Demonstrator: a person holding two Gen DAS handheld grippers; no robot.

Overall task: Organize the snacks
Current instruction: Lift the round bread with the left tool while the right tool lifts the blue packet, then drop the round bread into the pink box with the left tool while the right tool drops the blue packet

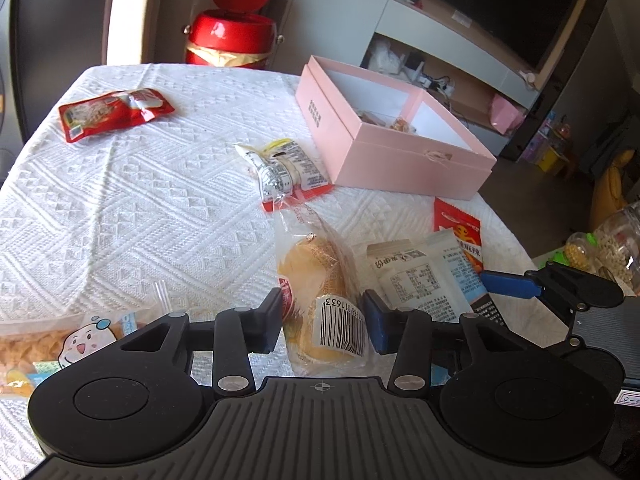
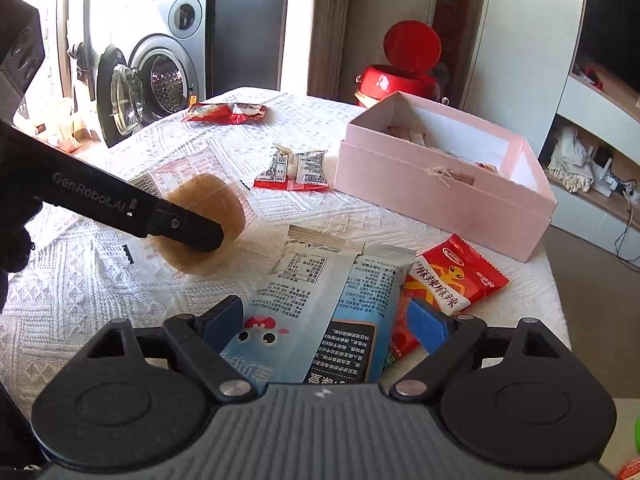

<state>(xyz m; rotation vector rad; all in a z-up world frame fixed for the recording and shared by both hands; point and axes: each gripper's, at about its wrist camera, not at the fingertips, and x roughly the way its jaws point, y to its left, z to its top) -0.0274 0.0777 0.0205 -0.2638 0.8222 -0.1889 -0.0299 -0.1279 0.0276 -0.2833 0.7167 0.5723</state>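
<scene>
My left gripper (image 1: 324,322) jaws spread around clear-wrapped golden bun (image 1: 320,280); right gripper (image 2: 320,320) jaws spread astride pale-blue printed snack packet (image 2: 308,320) on tabletop.

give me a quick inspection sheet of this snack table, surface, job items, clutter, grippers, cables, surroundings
surface: table under a white textured cloth.
job's things: open pink box with a few snacks inside; bread bun in clear wrap; blue and white packets; red spicy packet; small twin packets; red pouch at the far side; cartoon snack bag.
clutter: nothing seen.
grippers: left gripper straddles the bun, jaws apart; right gripper straddles the blue and white packets, jaws apart.
cables: wires on the shelf.
surroundings: red bin, washing machine, TV.
</scene>
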